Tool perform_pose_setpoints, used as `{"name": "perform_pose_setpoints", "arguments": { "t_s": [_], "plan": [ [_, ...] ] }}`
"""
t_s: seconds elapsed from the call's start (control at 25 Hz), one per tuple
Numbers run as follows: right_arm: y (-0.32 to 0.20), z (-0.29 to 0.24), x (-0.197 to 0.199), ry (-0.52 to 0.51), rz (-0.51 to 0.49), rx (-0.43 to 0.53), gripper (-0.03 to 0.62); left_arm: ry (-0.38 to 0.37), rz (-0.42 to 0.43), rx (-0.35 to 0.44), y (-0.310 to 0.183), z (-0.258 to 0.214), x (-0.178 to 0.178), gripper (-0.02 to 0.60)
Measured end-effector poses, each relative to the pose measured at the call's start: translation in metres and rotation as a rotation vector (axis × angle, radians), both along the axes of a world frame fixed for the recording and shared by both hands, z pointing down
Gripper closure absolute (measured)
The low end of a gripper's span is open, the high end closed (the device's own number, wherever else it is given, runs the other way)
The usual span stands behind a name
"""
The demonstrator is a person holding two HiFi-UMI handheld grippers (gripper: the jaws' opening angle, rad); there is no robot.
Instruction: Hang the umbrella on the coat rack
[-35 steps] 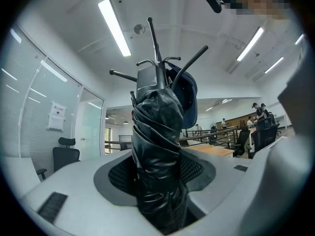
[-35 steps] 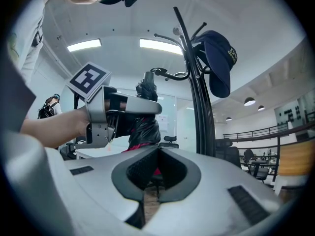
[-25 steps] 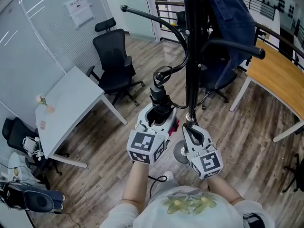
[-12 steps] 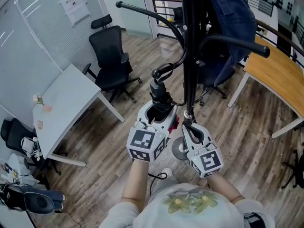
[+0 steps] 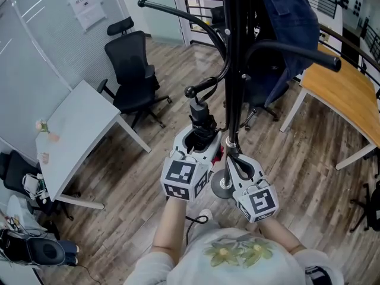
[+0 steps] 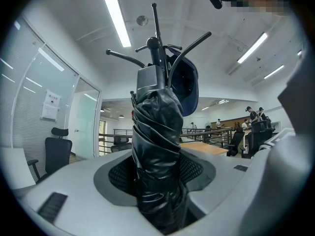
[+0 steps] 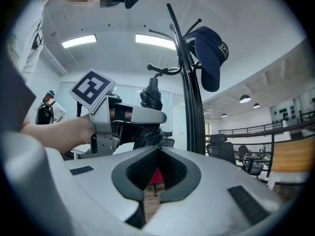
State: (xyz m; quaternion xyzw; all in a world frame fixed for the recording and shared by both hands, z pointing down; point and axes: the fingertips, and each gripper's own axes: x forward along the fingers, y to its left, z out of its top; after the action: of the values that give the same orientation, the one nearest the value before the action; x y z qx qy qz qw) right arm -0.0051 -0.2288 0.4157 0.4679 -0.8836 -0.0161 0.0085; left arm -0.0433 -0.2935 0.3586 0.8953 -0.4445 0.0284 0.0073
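Observation:
A folded black umbrella [image 5: 202, 120] stands upright in my left gripper [image 5: 199, 136], whose jaws are shut on its lower part. In the left gripper view the umbrella [image 6: 157, 141] fills the middle between the pads of the left gripper [image 6: 160, 176]. The black coat rack [image 5: 234, 58] rises just behind it, and its pole and curved arms [image 6: 157, 48] show above the umbrella's tip. One low arm's knob [image 5: 190, 92] hangs just above the umbrella's top. My right gripper [image 5: 233, 158] sits beside the pole, shut with nothing between its pads. In the right gripper view, the right gripper [image 7: 157, 151] faces the left one and the rack [image 7: 189, 82].
A navy cap [image 7: 211, 58] and a dark blue garment [image 5: 291, 22] hang on the rack. The rack's round base [image 5: 222, 186] is on the wood floor by my feet. A black office chair [image 5: 133, 70] and white table [image 5: 77, 129] stand left, a wooden desk [image 5: 350, 94] right.
My left gripper has sunk slightly with the umbrella in it, staying under the low arm. The right gripper has kept still.

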Motion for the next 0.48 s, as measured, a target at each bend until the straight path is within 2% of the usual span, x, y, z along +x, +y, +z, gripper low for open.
{"name": "perform_pose_setpoints", "arguments": {
  "t_s": [0.48],
  "plan": [
    [-0.002,0.005,-0.002,0.019,0.019,-0.015,0.589,0.0,0.028,-0.038,-0.009,0.014,0.005,0.353]
  ]
}}
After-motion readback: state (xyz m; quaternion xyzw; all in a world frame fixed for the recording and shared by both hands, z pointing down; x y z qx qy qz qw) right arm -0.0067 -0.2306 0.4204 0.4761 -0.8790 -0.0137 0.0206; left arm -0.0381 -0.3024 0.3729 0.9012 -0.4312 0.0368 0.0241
